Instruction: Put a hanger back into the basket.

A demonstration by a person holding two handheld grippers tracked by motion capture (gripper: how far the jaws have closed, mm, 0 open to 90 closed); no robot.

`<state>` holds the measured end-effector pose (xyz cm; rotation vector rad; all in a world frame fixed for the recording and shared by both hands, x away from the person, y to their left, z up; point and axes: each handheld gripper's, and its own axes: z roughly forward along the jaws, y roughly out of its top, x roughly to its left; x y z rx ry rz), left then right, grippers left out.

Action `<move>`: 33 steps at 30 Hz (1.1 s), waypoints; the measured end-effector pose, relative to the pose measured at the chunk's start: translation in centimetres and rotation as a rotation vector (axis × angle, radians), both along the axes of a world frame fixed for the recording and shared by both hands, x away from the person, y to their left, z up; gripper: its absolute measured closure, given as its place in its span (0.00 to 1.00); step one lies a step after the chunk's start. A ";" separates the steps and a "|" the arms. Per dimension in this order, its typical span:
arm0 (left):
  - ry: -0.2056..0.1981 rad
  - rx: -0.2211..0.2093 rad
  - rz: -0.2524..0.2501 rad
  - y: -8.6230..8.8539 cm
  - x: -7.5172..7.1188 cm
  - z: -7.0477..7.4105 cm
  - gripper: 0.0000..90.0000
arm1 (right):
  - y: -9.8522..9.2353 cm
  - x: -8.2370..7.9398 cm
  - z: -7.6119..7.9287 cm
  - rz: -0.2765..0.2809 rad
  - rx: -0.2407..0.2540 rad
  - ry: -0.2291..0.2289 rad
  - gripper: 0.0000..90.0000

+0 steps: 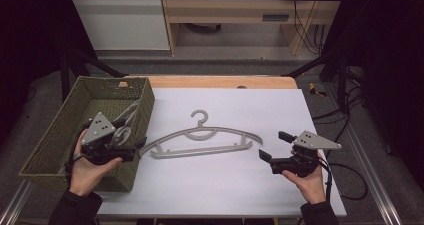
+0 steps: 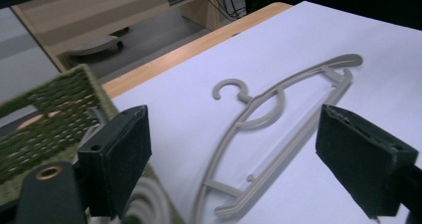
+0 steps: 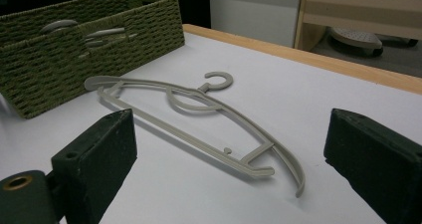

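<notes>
In the high view, the left gripper [image 1: 134, 146] sits over the near right corner of the green woven basket [image 1: 47, 140], its jaws spread and holding nothing. Inside the basket lies a grey hanger in the basket [image 1: 127, 116], close to that gripper. A second grey hanger [image 1: 200, 137] lies flat on the white table cover [image 1: 225, 185], just right of the basket, hook pointing far. The right gripper [image 1: 272, 145] hovers near the hanger's right end, jaws wide apart and empty.

In the left gripper view, the two black pads [image 2: 119, 154] stand far apart with nothing pressed between them; the hanger [image 2: 278, 129] lies on the cover beyond them.

In the right gripper view, the pads [image 3: 97, 159] are likewise wide open, with the hanger [image 3: 199, 127] lying untouched between and beyond them, and the basket [image 3: 99, 50] at far left.
</notes>
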<state>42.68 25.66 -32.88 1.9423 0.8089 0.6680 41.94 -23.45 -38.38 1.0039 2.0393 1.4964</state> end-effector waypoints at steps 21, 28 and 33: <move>0.109 -0.001 -0.077 -5.1 2.9 -2.9 0.15 | 1.6 1.3 -0.4 0.024 -0.036 0.029 0.08; 0.166 0.003 -0.059 -7.4 5.3 -4.2 0.15 | 0.8 0.7 -0.6 0.018 -0.018 0.027 0.08; 0.174 0.005 -0.037 -8.2 6.6 -5.4 0.17 | 0.6 0.5 -0.8 0.016 -0.010 0.027 0.08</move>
